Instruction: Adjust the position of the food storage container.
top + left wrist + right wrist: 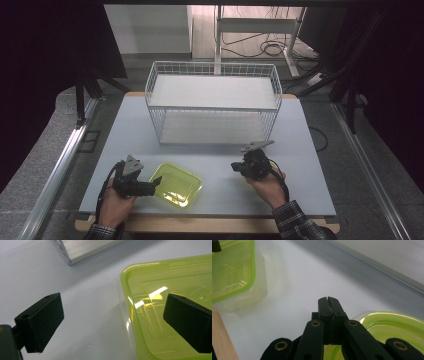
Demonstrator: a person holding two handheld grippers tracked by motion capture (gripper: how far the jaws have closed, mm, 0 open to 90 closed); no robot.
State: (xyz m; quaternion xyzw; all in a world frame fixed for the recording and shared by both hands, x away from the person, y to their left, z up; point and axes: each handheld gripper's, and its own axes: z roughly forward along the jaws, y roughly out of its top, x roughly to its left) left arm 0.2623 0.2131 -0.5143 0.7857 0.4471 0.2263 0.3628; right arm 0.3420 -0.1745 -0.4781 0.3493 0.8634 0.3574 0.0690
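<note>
The person's forearms are coming in from the near edge of the high view, each hand wrapped around a set of tongs. The left hand (116, 200) is gripping the left tongs (156, 183) from behind and pointing them level, toward the middle. In the left gripper view their two black jaws are standing wide apart, nothing pressed between the pads. The right hand (268, 187), with a plaid sleeve at its wrist, is holding the right tongs (235, 166) aimed leftward and a little away. In the right gripper view those jaws are meeting flat against each other, fully closed.
</note>
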